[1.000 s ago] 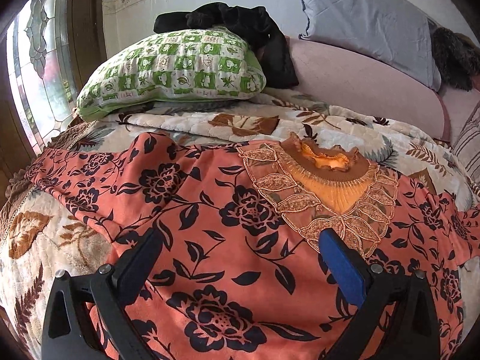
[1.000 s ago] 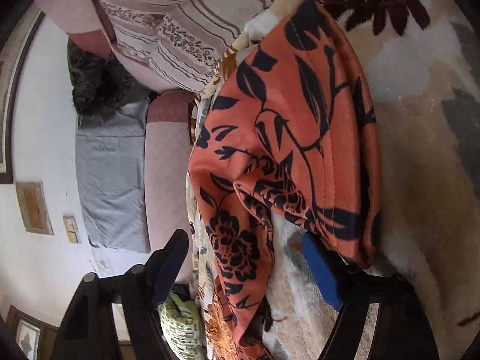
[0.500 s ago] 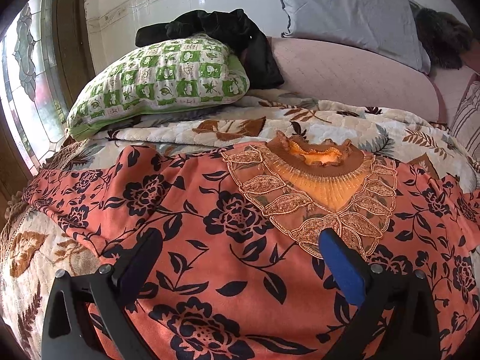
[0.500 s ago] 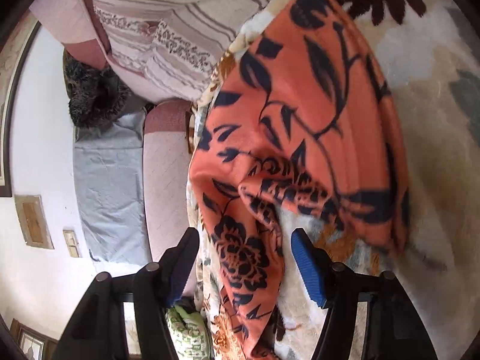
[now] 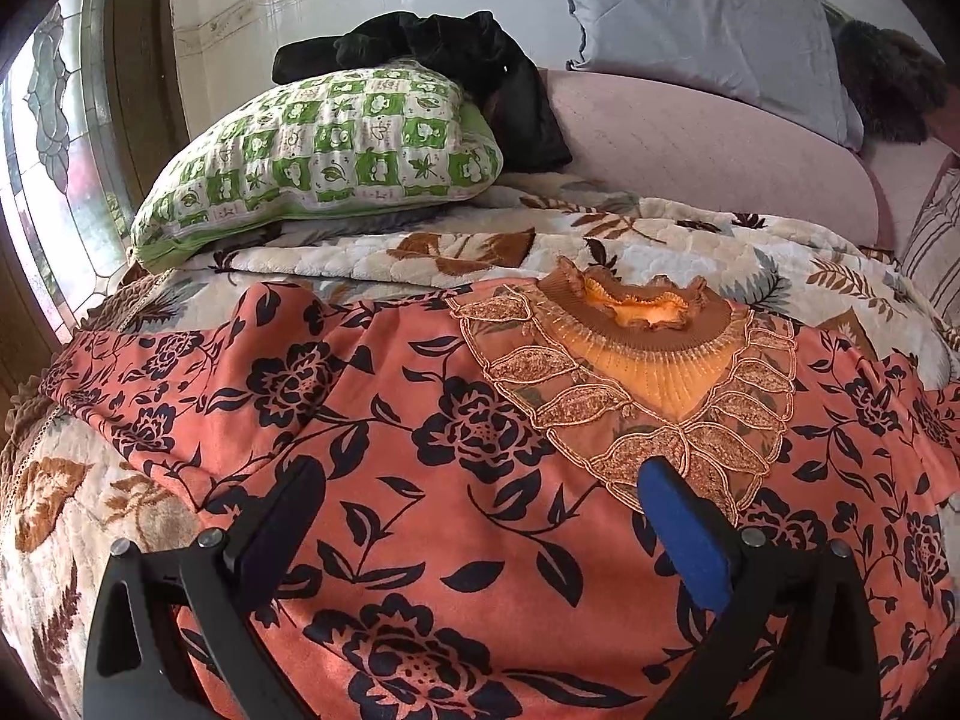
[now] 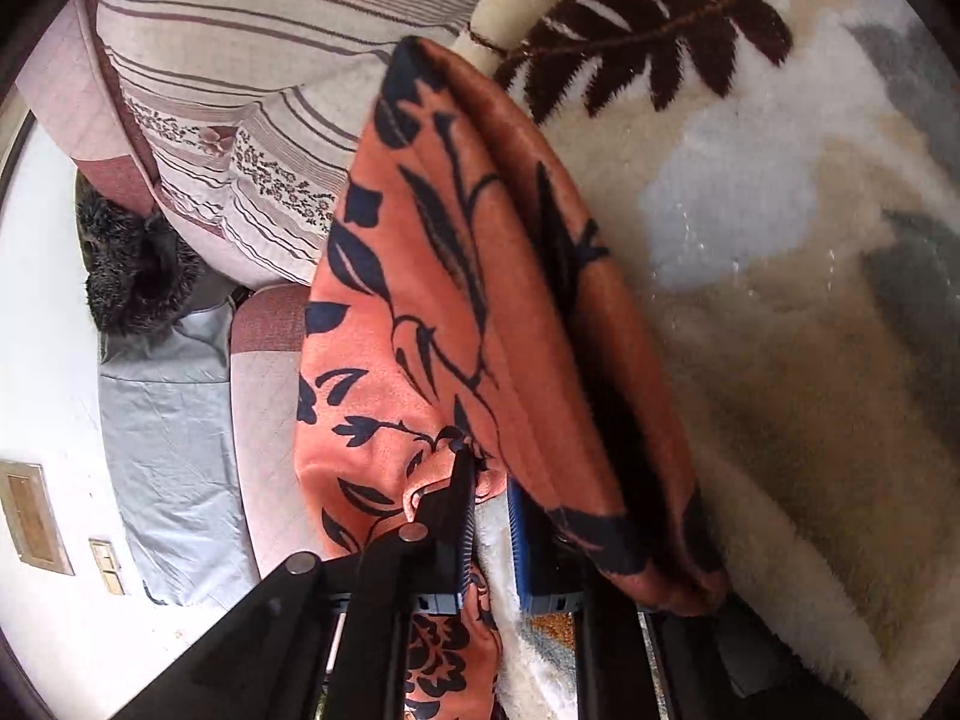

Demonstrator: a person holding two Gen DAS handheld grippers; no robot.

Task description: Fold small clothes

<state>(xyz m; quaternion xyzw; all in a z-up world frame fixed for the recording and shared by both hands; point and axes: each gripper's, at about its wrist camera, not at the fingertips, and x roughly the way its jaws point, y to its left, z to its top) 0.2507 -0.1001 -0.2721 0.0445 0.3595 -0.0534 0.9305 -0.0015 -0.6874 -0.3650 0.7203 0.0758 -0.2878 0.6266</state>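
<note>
An orange garment with black flowers (image 5: 456, 480) lies spread on a leaf-patterned blanket (image 5: 660, 240). Its embroidered neckline (image 5: 636, 354) faces the far side. My left gripper (image 5: 480, 480) is open and empty, low over the garment's middle. In the right wrist view one edge of the same garment (image 6: 456, 276) is bunched and folded over. My right gripper (image 6: 489, 480) has closed on that bunched edge; the cloth drapes over the right finger and hides its tip.
A green checked pillow (image 5: 324, 156) with black clothing (image 5: 456, 54) on it lies at the far left. A grey pillow (image 5: 708, 24) and a pink headboard (image 5: 708, 144) stand behind. A striped cushion (image 6: 240, 90) is on the right. A window (image 5: 48, 138) is on the left.
My right gripper has closed from wide open onto the garment's bunched edge. My left gripper has shifted slightly over the garment and stays open.
</note>
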